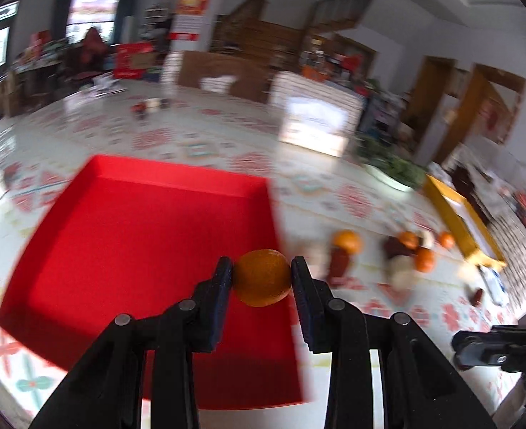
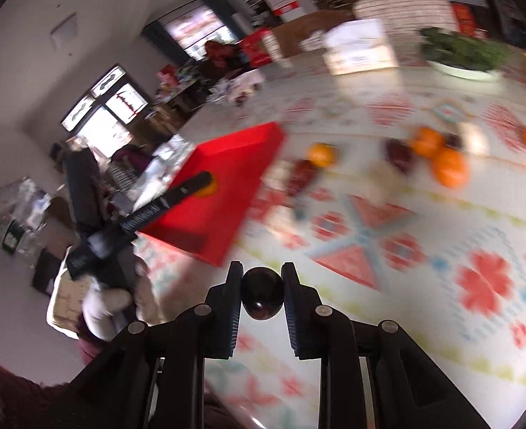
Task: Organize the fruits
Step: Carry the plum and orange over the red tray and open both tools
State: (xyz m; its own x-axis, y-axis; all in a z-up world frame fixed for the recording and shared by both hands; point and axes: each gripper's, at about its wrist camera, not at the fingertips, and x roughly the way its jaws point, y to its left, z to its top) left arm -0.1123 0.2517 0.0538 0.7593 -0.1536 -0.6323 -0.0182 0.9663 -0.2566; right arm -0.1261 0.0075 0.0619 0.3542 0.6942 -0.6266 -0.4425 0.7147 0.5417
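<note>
A mandarin orange point(image 1: 262, 277) sits clamped between the jaws of the left gripper point(image 1: 262, 279), poised above the right edge of an open red tray point(image 1: 127, 236) on a surface point(image 2: 423, 250) covered in a patterned cloth. The right gripper point(image 2: 262, 295) has its jaws pressed against a dark, glossy plum-like fruit point(image 2: 262, 295), carried above the cloth near the tray's near corner. To the right of the tray, well apart from both carried fruits, a loose cluster of oranges point(image 1: 348, 241) and dark red fruits point(image 1: 339, 262) waits on the cloth, blurred by motion; a yellow box point(image 1: 456, 214) stands beyond them and a bowl of greens point(image 2: 463, 53) at the far side.

The orange looks best lowered well inside the tray wall before the jaws part, close to the tray floor so the round fruit does not roll or bounce out. Judging by the bare tray, sorting has barely begun. The dark fruit probably belongs elsewhere or in its own corner; releasing one hand at a time would keep the arms from crossing.
</note>
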